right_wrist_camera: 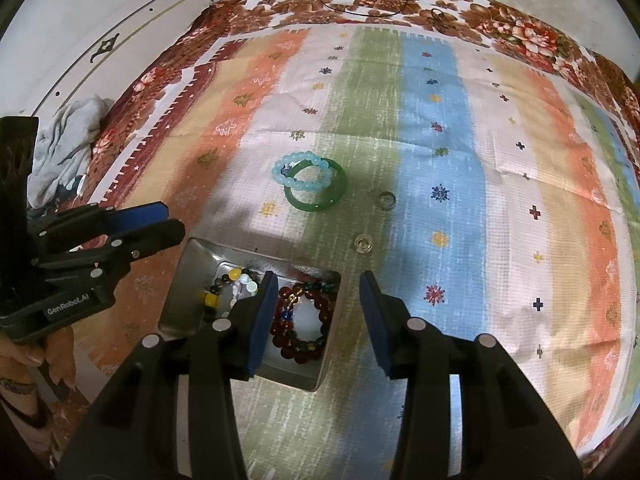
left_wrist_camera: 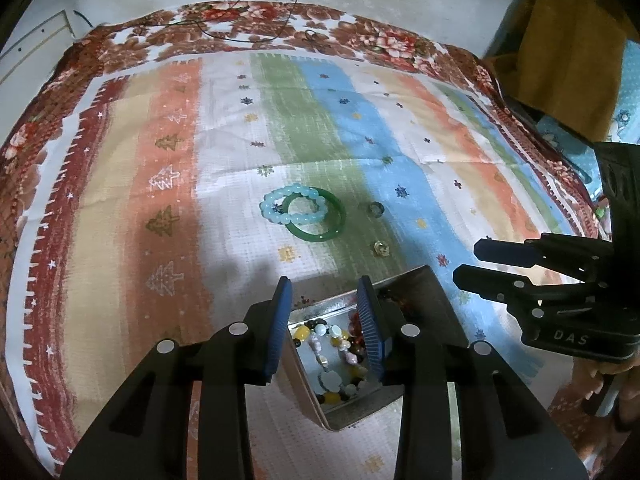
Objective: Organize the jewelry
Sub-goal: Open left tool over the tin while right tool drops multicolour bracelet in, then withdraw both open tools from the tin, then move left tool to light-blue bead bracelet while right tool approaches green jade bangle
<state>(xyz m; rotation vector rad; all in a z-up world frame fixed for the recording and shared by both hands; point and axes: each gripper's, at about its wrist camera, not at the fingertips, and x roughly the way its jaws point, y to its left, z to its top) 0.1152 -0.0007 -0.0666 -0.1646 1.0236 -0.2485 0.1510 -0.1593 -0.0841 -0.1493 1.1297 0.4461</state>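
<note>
Hovering over a striped bedspread (right_wrist_camera: 460, 152), two hand-held grippers work a jewelry sort, seen here L to R. At far L in the right wrist view, a grey cloth (right_wrist_camera: 66, 140) is bunched just off the bedspread's L edge. Next, the left gripper (left_wrist_camera: 324, 320) hangs above a metal tin (right_wrist_camera: 192, 280) near the bedspread's front edge, jaws spread apart w/ nothing between them; in its own view the blue pads (left_wrist_camera: 280, 328) frame the tin's contents. Inside the tin's L part lies a mixed-bead bracelet (right_wrist_camera: 228, 288) of yellow, white & dark beads; in its R part a dark red bead bracelet (right_wrist_camera: 316, 328), both resting on the tin floor. The right gripper (right_wrist_camera: 316, 320) is also parted & empty, its L finger over the tin, its R finger over bare fabric just beside the tin's R wall. Farther back, toward the bedspread's middle, a pale blue bead bracelet (right_wrist_camera: 304, 172) lies overlapping a green bangle (right_wrist_camera: 316, 192), the two touching. To their R, well apart from the tin, sit a small dark ring (right_wrist_camera: 387, 201) & nearer the front edge a small gold-toned ring (right_wrist_camera: 363, 243), each alone on the green stripe. A thin black cord (right_wrist_camera: 360, 0) trails across the bedspread's floral back edge.
</note>
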